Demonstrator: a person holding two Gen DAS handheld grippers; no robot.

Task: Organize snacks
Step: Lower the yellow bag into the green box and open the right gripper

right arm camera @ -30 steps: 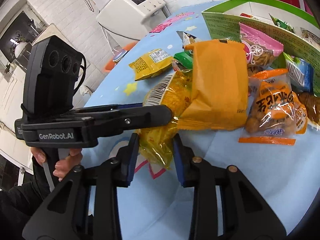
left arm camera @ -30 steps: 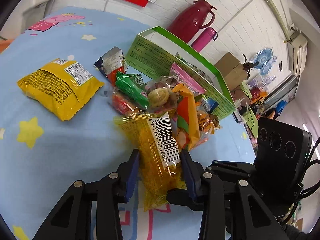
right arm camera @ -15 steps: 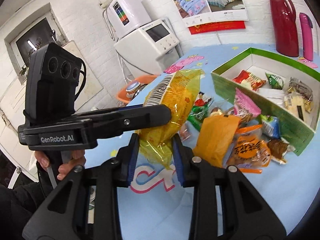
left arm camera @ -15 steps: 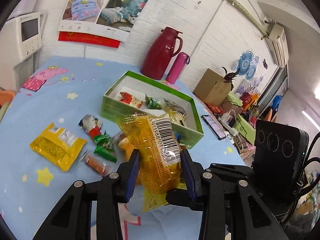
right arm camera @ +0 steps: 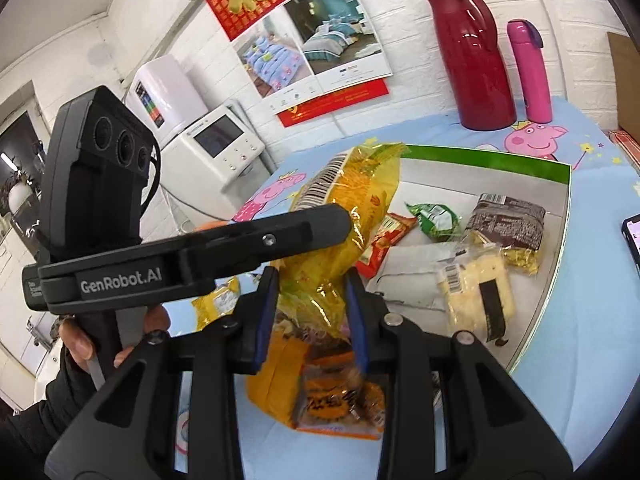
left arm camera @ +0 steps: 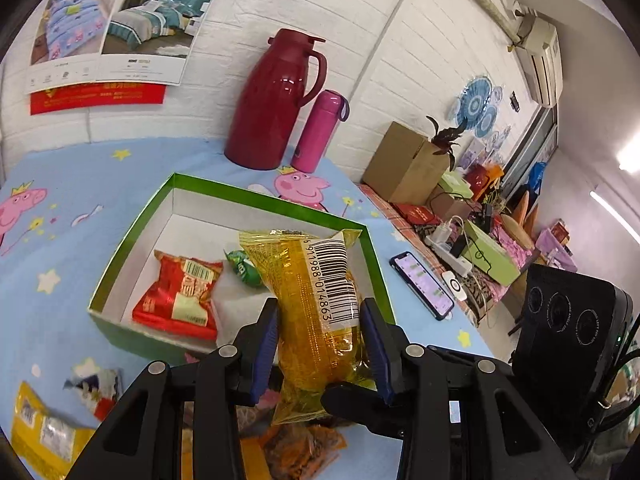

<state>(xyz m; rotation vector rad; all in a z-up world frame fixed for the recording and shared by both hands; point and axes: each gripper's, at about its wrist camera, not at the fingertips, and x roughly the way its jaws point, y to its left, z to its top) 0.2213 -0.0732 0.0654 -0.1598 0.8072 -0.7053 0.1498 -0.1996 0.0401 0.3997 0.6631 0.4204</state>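
Both grippers now hold one yellow transparent snack packet (left arm camera: 316,312) in the air above the near edge of the green box (left arm camera: 132,232); a second ago the same packet lay low among the loose snacks on the blue tablecloth (left arm camera: 60,184), so it has been lifted and carried toward the box. That suggests the packing step is nearly done, with only the lowering and release left.

Nearest, the left gripper (left arm camera: 322,344) is narrowed onto the packet's middle, its blue pads pressing both sides just below the barcode. The right gripper (right arm camera: 310,312) is likewise closed on the crinkled lower end of the same packet (the left tool's black arm crosses in front of it).

Below the grippers, an orange packet (right arm camera: 276,380) and other loose snacks wait on the cloth. Farther off, inside the box, lie a red packet (left arm camera: 178,300), a green sweet (left arm camera: 246,270), a brown wrapper (right arm camera: 508,220) and a pale bar (right arm camera: 476,292). Beyond, a red jug (left arm camera: 272,96) and a pink bottle (left arm camera: 318,130) stand by the wall.
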